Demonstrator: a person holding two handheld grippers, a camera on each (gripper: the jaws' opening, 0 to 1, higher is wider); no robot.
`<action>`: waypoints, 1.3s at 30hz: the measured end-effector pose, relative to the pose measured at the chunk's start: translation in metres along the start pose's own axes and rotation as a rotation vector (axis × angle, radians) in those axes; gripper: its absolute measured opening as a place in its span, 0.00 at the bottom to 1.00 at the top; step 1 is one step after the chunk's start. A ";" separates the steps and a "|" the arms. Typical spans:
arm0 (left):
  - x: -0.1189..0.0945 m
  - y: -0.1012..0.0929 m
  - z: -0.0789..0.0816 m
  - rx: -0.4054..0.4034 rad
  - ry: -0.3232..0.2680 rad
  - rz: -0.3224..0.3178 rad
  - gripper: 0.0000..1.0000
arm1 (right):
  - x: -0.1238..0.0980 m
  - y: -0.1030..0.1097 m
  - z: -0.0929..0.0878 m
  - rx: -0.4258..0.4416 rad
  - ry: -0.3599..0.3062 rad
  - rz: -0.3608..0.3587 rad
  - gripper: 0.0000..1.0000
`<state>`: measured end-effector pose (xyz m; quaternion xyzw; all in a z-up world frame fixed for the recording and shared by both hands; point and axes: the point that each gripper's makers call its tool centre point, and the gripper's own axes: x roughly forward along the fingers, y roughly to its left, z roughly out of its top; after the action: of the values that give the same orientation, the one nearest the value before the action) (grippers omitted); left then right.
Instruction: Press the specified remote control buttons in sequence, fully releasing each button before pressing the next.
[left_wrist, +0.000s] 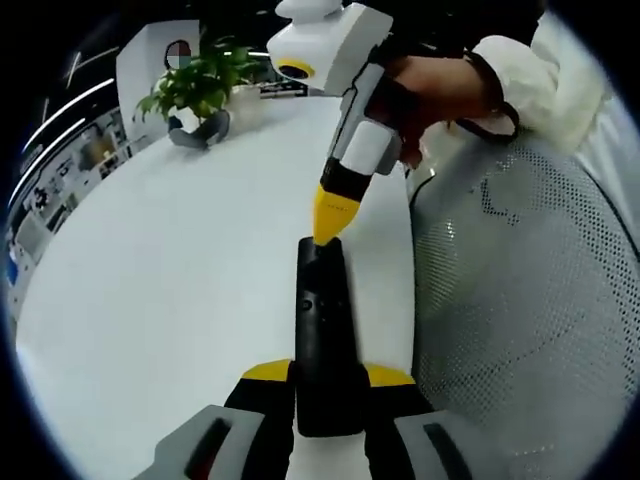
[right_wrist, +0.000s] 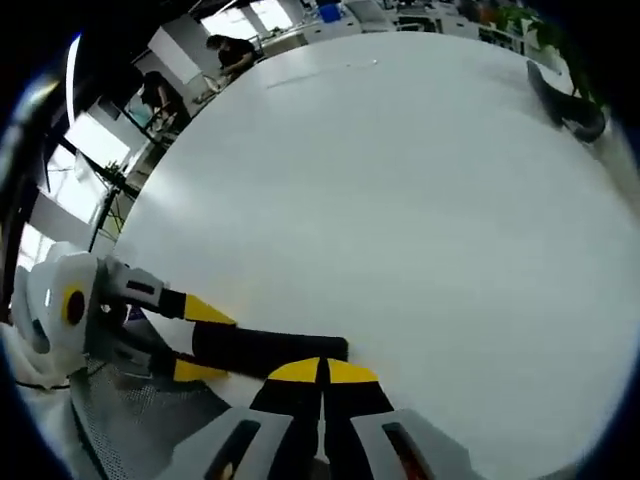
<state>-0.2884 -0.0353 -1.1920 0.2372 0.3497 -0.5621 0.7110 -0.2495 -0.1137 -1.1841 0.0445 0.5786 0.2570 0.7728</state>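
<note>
Left gripper view: the white surface (left_wrist: 170, 300) runs wide and bare to a potted plant (left_wrist: 198, 85) at its far end, with a mesh chair back (left_wrist: 530, 300) close on the right. The remote control (left_wrist: 322, 330) lies near the surface's edge beside that chair, its long axis pointing straight away from the left tongs (left_wrist: 328, 385). Those tongs are pinching the near end of the remote between their yellow tips, one tip on each long side. The right tongs (left_wrist: 328, 228) come down from above, held by a hand (left_wrist: 440, 90), with the yellow tips pressed together into a single point. That point sits at the far end of the remote's top face; whether it is pressing a button or only resting there cannot be told.

In the right gripper view the same surface (right_wrist: 400, 200) spreads ahead. The right tongs (right_wrist: 322, 372) show their tips closed against each other, directly over the end of the remote (right_wrist: 265, 350). The remote's length runs off to the left toward the left tongs (right_wrist: 195, 340), which clamp it from that side.

Judgement: the pressing falls to the right tongs, already above the far end. Any further button lies back along the remote's axis, toward the left tongs, so the next move is a lift clear and a short shift along that line.
</note>
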 end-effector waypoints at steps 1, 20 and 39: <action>0.000 -0.001 -0.001 -0.006 -0.002 -0.002 0.25 | 0.000 0.000 0.000 0.005 0.002 -0.005 0.00; 0.000 0.002 -0.001 0.018 0.032 0.016 0.24 | -0.001 0.002 -0.002 -0.022 0.006 -0.007 0.00; 0.001 0.001 -0.002 0.000 0.071 0.022 0.24 | 0.003 0.013 -0.005 -0.056 0.026 0.004 0.00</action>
<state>-0.2875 -0.0341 -1.1935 0.2609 0.3721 -0.5454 0.7043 -0.2581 -0.1024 -1.1833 0.0206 0.5810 0.2749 0.7658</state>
